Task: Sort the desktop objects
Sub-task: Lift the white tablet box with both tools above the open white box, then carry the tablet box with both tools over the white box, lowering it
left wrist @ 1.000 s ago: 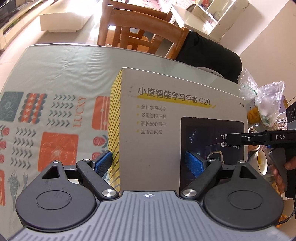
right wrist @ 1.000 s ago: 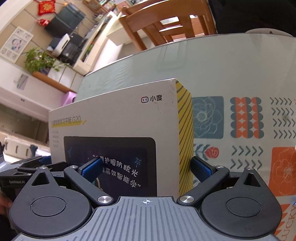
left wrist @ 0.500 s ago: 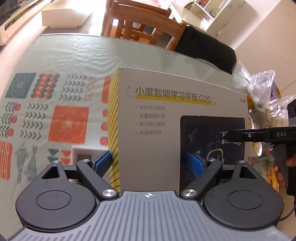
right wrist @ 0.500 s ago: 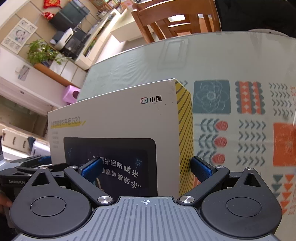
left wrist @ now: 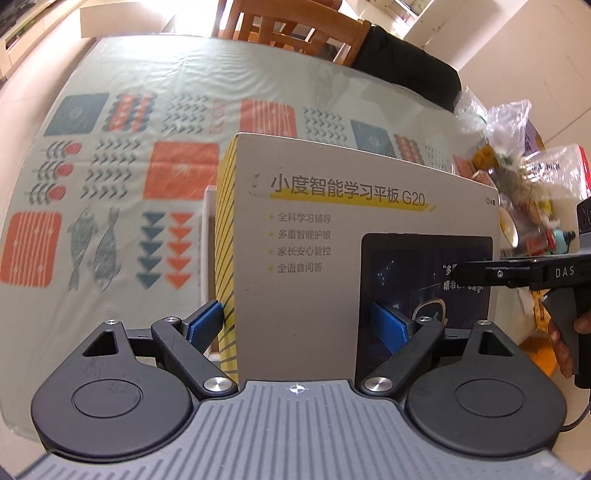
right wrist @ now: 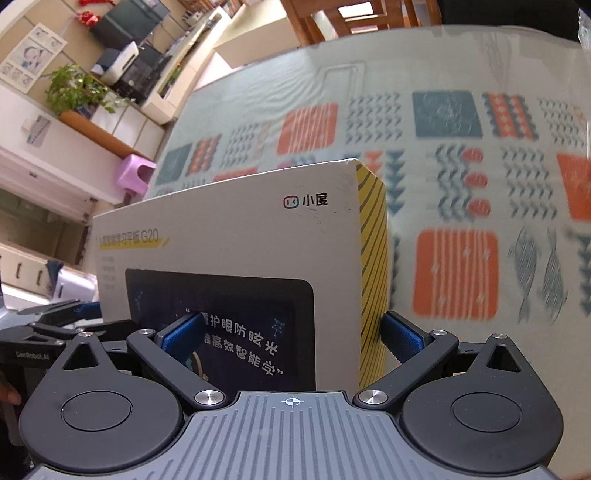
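Observation:
A grey tablet box with a yellow striped side and a printed tablet picture is held above the table between both grippers. My left gripper is shut on the box's near left end, one blue pad on the striped side and one on the printed face. My right gripper is shut on the opposite end of the same box, its pads on the face and the striped side. Each gripper shows in the other's view: the right gripper with a hand behind it, the left gripper at the far left.
A patterned tablecloth covers the table. A white flat object lies partly hidden under the box's left edge. Plastic bags with food and a bowl crowd the right end. A wooden chair with dark clothing stands at the far edge.
Both grippers have carried the box upward and back toward me, so more tablecloth shows beyond it. The white flat object has come into view beneath it. Both grips are unchanged.

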